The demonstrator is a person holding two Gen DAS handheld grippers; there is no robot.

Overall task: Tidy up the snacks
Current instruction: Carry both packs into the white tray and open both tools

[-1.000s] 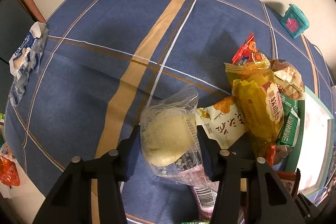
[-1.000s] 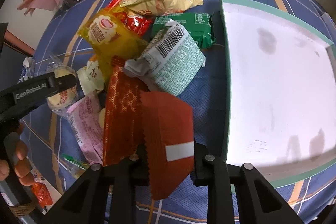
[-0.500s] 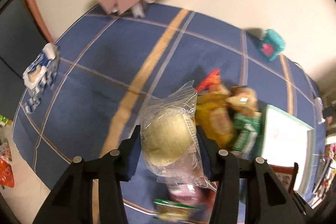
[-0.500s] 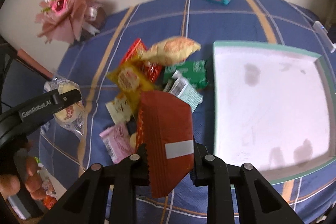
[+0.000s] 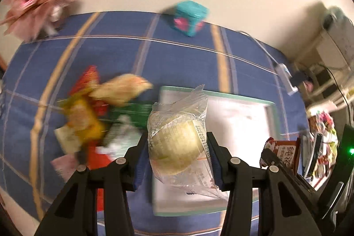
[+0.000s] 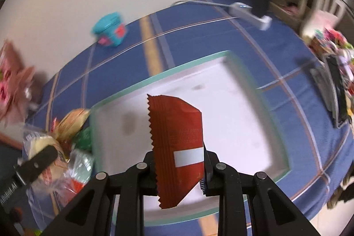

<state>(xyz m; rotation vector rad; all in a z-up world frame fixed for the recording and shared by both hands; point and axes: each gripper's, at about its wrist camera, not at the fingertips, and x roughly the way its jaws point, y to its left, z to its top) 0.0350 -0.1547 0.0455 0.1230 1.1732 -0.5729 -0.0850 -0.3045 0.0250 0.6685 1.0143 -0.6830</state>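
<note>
Carry | left tongs [image 5: 177, 147] clenched on clear-wrapped bun [image 5: 177, 143] | right tongs [image 6: 178, 166] gripping red packet [image 6: 177, 147] | both lifted off snack pile [image 5: 93, 114], now above tray [image 6: 221, 107] | release next.

Left wrist view: above the surface [image 5: 181, 59], looking steeply down, close.
Right wrist view: likewise, further right.
Shared: white tray [image 5: 241, 110] [image 6: 223, 107], teal box [image 5: 190, 17] [image 6: 110, 29].
</note>
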